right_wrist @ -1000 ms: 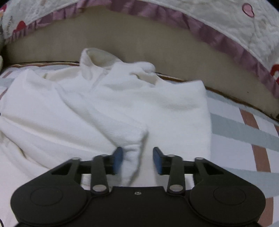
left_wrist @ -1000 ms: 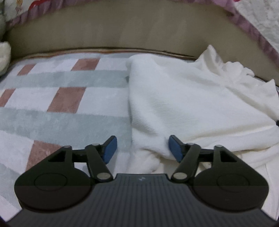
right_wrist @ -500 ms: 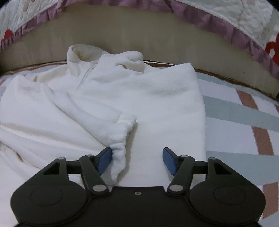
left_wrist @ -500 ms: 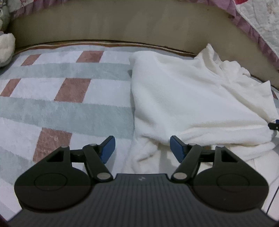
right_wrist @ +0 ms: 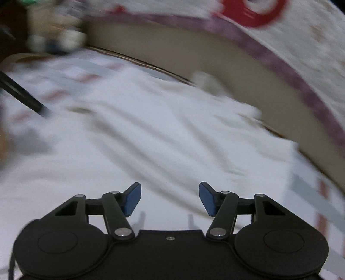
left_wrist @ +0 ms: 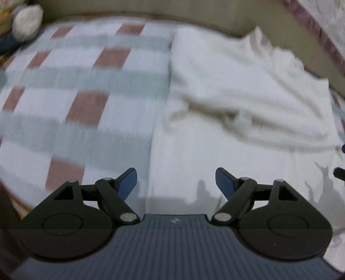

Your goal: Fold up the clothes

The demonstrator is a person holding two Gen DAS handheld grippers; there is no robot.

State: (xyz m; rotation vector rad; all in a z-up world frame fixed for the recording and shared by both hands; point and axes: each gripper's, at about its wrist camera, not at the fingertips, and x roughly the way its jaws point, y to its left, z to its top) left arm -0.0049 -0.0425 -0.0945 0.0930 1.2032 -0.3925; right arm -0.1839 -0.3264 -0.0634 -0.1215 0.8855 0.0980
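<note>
A white fleece garment (left_wrist: pixel 237 86) lies on the checked bed cover (left_wrist: pixel 86 75), its upper part folded over, with a sleeve cuff (left_wrist: pixel 239 120) resting across it. My left gripper (left_wrist: pixel 175 174) hovers above the garment's lower left edge; its jaws are opening and nothing is between them. In the blurred right wrist view the same garment (right_wrist: pixel 161 129) fills the middle. My right gripper (right_wrist: pixel 170 187) hangs over its lower part; its jaws are closing with nothing between them. The collar (right_wrist: pixel 207 81) lies at the far side by the headboard.
A beige padded headboard (left_wrist: pixel 151 8) curves along the far side, with a quilt with a purple border (right_wrist: pixel 280 60) above it. A white plush toy (left_wrist: pixel 25 19) sits at the far left corner. The checked cover lies bare left of the garment.
The right gripper let go of the sleeve cuff, drew back, rose and rolled. The left gripper also pulled back and up from the garment's edge, its jaws wider. The cuff now lies on the garment.
</note>
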